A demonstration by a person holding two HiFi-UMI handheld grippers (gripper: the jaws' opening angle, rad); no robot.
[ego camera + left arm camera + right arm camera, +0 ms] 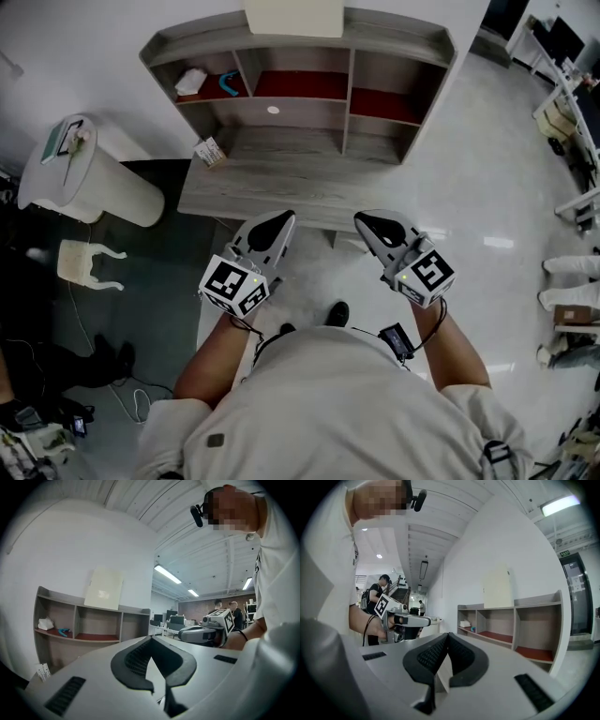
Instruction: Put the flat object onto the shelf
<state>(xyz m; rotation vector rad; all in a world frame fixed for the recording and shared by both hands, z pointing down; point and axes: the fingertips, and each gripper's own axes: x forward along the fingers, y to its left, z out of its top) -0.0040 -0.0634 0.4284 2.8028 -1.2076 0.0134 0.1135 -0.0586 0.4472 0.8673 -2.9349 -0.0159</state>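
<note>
Left gripper and right gripper, both clenched empty, at six o'clock; flat cream board stands atop shelf at twelve.

The left gripper and the right gripper are being held side by side at mid-frame, with jaws being pressed together and tips being pointed at the shelf in the upper centre. A flat cream board is being borne on the shelf's top. A white bin is being shown at left.

Grey left tool, right tool, marker cubes, seemingly beige shirt
</note>
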